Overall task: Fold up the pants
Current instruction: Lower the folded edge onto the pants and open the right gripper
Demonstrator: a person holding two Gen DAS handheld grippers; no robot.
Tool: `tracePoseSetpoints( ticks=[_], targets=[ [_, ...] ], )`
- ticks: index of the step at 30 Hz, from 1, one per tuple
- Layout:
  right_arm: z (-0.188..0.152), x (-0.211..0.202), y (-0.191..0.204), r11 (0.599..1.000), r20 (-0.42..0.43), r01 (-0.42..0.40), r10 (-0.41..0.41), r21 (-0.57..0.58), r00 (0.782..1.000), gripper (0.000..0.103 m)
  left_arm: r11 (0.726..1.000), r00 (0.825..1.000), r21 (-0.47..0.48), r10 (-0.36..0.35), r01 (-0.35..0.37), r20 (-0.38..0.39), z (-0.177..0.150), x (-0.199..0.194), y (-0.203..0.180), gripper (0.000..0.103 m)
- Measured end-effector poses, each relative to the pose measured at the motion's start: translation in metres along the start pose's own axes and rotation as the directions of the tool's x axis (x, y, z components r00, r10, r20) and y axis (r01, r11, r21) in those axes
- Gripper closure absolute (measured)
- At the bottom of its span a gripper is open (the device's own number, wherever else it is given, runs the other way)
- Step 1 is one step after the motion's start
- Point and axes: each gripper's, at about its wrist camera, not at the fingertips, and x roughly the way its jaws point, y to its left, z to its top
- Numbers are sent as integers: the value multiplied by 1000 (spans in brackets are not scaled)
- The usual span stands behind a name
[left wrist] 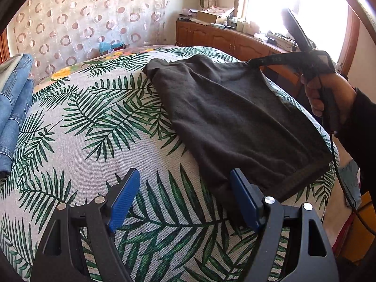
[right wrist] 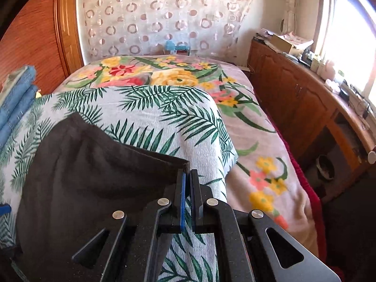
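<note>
Dark grey pants [left wrist: 235, 117] lie on the palm-leaf bedsheet [left wrist: 94, 122], folded into a wide panel. My right gripper [right wrist: 187, 172] is shut on one corner of the pants [right wrist: 82, 176], at the waistband. In the left wrist view that same right gripper [left wrist: 310, 52], held by a hand [left wrist: 329, 94], lifts the waistband off the bed at the far right. My left gripper [left wrist: 185, 188] stands open low over the sheet. Its right finger [left wrist: 244, 199] is at the near hem of the pants, with only sheet between the fingers.
Folded blue jeans [left wrist: 14, 108] are stacked at the bed's left edge. A floral blanket [right wrist: 258, 141] covers the far and right side of the bed. A wooden cabinet [right wrist: 293, 98] with clutter on top runs under the window. A patterned curtain [right wrist: 152, 16] hangs behind.
</note>
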Motion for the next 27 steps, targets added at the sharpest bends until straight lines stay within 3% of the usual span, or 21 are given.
tracePoseSetpoints(
  ticks=[5,9,12,14,16,23,27],
  targets=[
    [-5,-6,-1,1000,-9,-4,4,11,1000,100,1000,1000,0,1,-1,0,0,0,0,24],
    [-22,-34,6,995,22,-92,91,30,996,98,1000,1000,2,3,-3,-1,0,0,-1,24],
    [-43,-56,20,995,46,-100,100,2,994,96,1000,1000,2,3,-3,-1,0,0,-1,24],
    [-58,-66,27,989,45,-149,149,-4,988,93,1000,1000,1,2,-2,0,0,0,-1,24],
    [-72,-70,34,985,31,-175,175,-10,984,81,1000,1000,1,2,-2,0,1,0,-1,24],
    [-101,-63,44,984,-14,-165,165,-63,986,78,1000,1000,1,3,-3,0,1,0,-1,24],
    [-101,-62,44,985,6,-152,153,-84,988,69,1000,1000,3,3,-3,3,-1,0,-1,24]
  ],
)
